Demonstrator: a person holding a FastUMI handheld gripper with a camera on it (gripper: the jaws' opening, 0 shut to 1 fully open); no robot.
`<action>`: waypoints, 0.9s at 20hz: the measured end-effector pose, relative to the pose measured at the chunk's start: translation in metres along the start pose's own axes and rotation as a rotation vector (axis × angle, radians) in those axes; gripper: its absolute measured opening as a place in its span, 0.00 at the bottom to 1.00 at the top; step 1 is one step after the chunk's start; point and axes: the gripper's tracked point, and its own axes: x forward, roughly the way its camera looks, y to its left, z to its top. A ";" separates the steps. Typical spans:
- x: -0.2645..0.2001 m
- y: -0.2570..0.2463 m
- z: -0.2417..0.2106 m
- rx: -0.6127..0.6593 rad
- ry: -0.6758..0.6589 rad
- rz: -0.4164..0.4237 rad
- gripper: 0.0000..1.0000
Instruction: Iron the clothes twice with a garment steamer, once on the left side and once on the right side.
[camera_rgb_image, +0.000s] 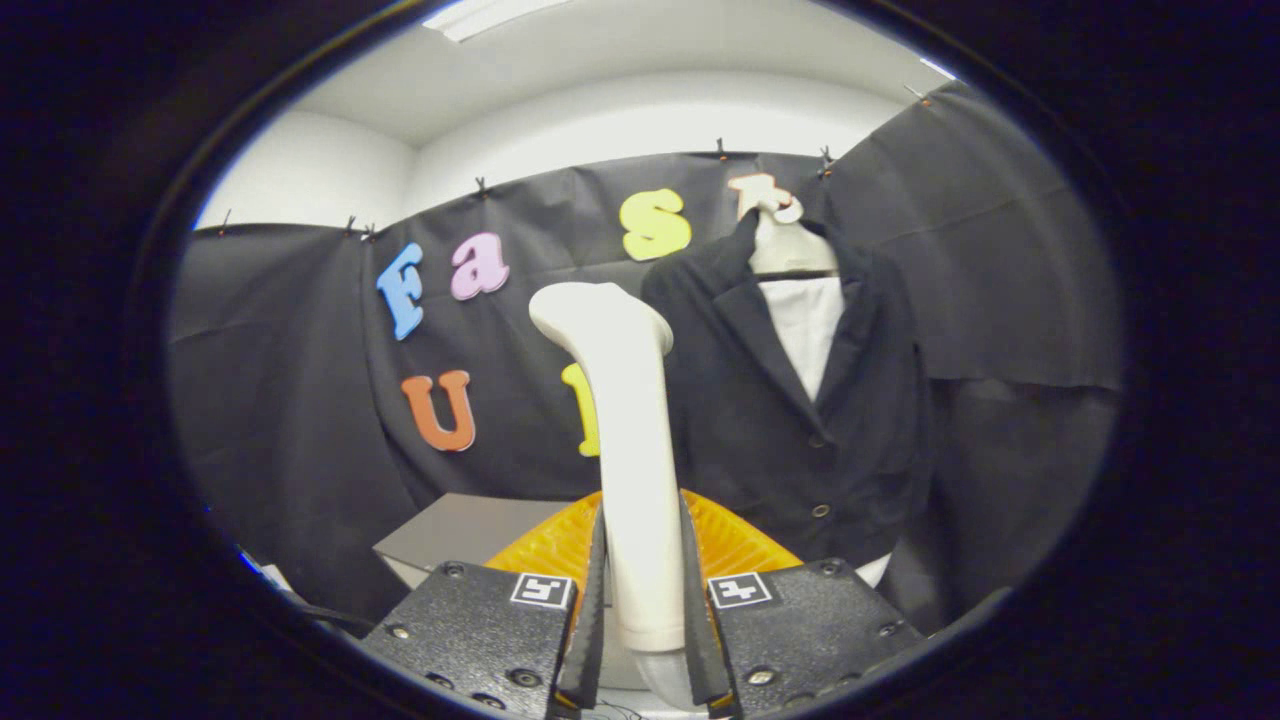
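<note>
We see the gripper (645, 620) pinching the garment steamer (628, 440): its two black fingers (590, 620) press on either side of the cream-white handle, low on the shaft, and the steamer stands upright between them with its rounded head bent toward the left at the top. Below the grip we make out a clear, rounded part of the steamer, possibly its water tank; we cannot tell whether anything is in it. Just behind the fingers an orange ribbed piece (735, 535) fans out on both sides of the handle. Beyond the steamer and a little to its right hangs the dark jacket (790, 400), buttoned at the front over a white shirt (808, 325), on a pale dress form (775, 235) set against the black cloth wall. The steamer's head is near the jacket's left shoulder as we look at it, but we cannot say that the two touch. To the left, behind the fingers, we see a grey box (455, 535) with its top closed, so its contents are hidden from us.
</note>
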 end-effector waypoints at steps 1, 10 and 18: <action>-0.002 -0.015 0.007 0.008 -0.013 -0.020 0.36; 0.055 -0.072 0.050 0.016 -0.066 -0.091 0.36; 0.097 -0.086 0.058 -0.053 -0.072 -0.126 0.37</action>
